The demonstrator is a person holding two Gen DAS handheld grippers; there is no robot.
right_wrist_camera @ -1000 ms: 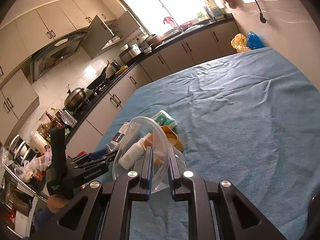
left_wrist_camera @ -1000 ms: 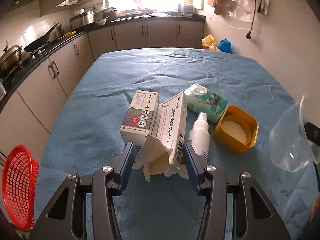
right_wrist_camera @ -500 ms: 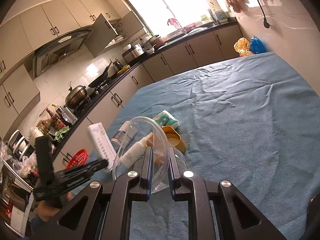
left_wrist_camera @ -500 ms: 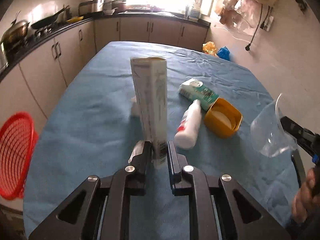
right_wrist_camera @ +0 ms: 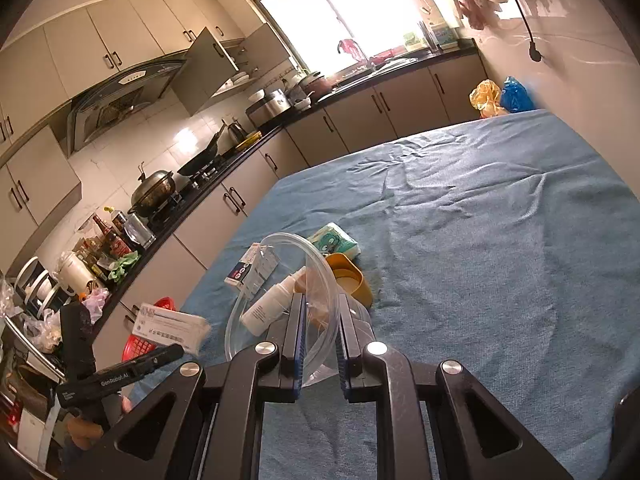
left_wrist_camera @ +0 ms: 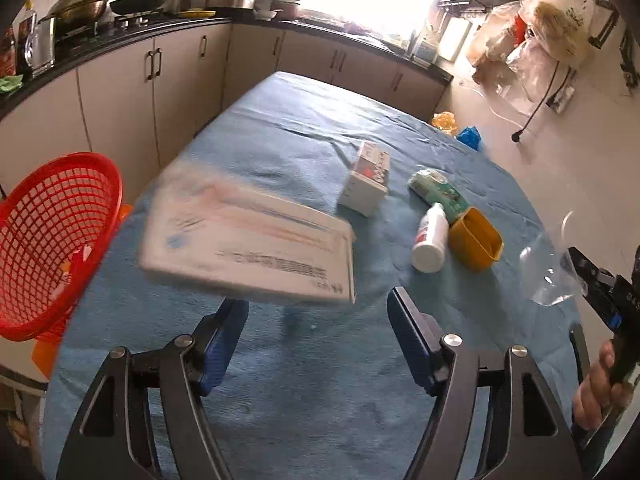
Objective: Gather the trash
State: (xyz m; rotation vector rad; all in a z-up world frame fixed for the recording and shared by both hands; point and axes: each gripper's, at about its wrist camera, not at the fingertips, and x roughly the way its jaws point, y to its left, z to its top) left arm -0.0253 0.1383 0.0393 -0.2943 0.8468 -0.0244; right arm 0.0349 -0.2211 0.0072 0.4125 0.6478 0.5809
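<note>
- The left tongs (left_wrist_camera: pixel 318 312) are seen opening; nothing's pinched between the pads.
- The white medicine box (left_wrist_camera: pixel 248 248) is caught blurred, mid-air just ahead of them, with the red basket (left_wrist_camera: pixel 48 240) at about 9 o'clock.
- The clear plastic bag (right_wrist_camera: pixel 276 300) is kept clenched by the right tongs (right_wrist_camera: pixel 320 332) over the blue-covered counter (right_wrist_camera: pixel 480 240).

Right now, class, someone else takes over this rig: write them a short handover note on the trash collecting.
Left gripper: jaws opening, white carton blurred, loose in front of them, beside the red basket.
Right gripper: shut on the clear plastic bag.
Still on the blue cloth: small box, spray bottle, tissue pack, yellow cup.
Left: collect those four.
</note>
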